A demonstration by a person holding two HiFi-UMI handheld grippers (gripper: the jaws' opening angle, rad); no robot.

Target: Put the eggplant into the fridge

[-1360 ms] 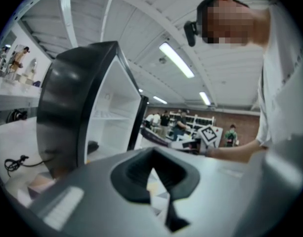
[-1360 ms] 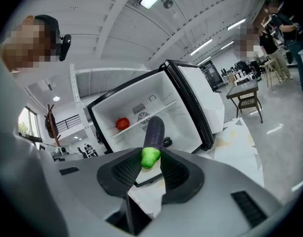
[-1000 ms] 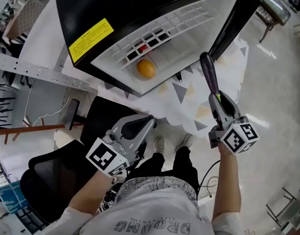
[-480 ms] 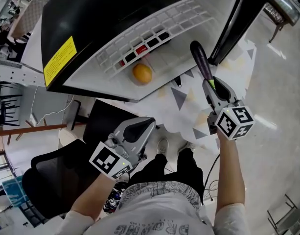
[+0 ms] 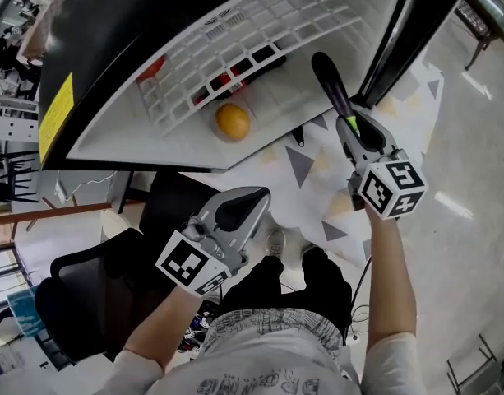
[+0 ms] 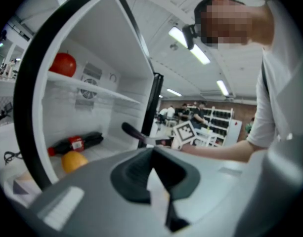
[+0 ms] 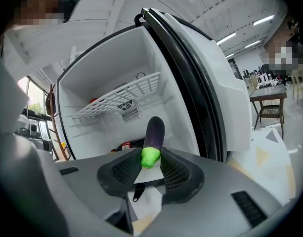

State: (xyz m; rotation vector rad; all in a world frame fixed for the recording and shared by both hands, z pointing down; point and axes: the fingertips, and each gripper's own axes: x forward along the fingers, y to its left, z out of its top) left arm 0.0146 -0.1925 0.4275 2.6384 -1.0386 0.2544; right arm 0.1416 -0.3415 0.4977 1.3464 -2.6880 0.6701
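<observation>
Moved since a second ago: the right gripper (image 5: pixel 350 126) has carried the eggplant (image 5: pixel 329 79) forward, from over the patterned mat (image 5: pixel 305 167) to the mouth of the fridge (image 5: pixel 128 31); the left gripper (image 5: pixel 253 202) has edged forward too and stays outside, down on the near left
Right gripper: clenched on the eggplant's green stem end (image 7: pixel 150 158), one pad on each side, with the purple body sticking out ahead of the jaws
Eggplant: held in the air at the right side of the fridge opening, just beside the open door (image 5: pixel 399 35), its dark tip over the white floor of the lower compartment (image 5: pixel 178 138)
Left gripper: jaws pressed together with nothing between them, pointed toward the fridge from the near left, well apart from the eggplant
Fridge: black outside, white inside, door swung wide to the right, a yellow label (image 5: pixel 56 113) on its outer left side
Wire shelf (image 5: pixel 260 23): white, across the upper part of the inside, with a red apple (image 6: pixel 63 64) resting on it toward the left
Lower compartment: an orange (image 5: pixel 233 121) sits near the front, left of the eggplant and apart from it; a dark bottle (image 6: pixel 77 143) with a red label lies on its side just behind the orange
Mat: pale with grey triangles, spread on the floor in front of the fridge, a pair of shoes (image 5: pixel 275 241) at its near edge
Person (image 5: pixel 268 352): faces the opening with both bare forearms stretched forward, a black chair (image 5: pixel 87 286) on the near left
</observation>
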